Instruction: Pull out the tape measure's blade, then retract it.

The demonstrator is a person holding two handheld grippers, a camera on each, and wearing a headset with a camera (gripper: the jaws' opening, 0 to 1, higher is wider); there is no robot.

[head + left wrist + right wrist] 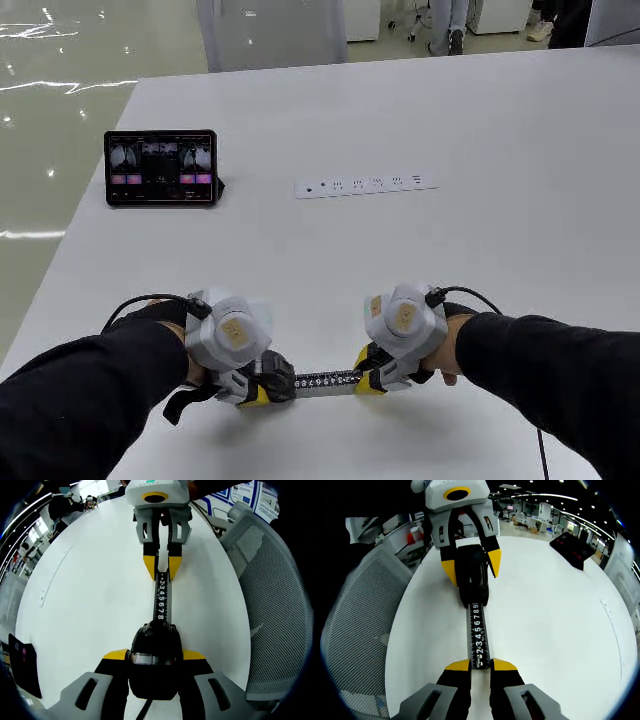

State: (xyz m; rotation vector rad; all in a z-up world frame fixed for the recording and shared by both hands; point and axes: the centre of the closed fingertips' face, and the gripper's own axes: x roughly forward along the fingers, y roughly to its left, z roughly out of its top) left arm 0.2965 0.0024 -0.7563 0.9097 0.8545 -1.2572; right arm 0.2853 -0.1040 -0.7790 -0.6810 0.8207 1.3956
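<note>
- A wide white desk point(400, 130) stands on a glossy floor point(60, 80). Beside its near edge, in the left gripper view, there is a grey mesh chair point(270, 595).
- On the far left part of the desk a dark tablet point(161, 167) stands tilted with its screen lit. To the right of it a white power strip point(365, 185) lies flat, well apart from the grippers.
- The tape measure point(275, 375) is at the near edge of the desk, between the two grippers. Its black body is low over the surface; I cannot tell if it touches the desk.
- The left gripper point(262, 385) has its yellow-tipped jaws clamped on the two sides of the tape measure's body.
- A short part of the blade point(325, 380) is out of the body, straight and flat, with black printed numbers on it.
- The right gripper point(368, 378) faces the left one, and its jaws are pressed together on the end of the blade.
- Black sleeves cover both of the person's arms.
</note>
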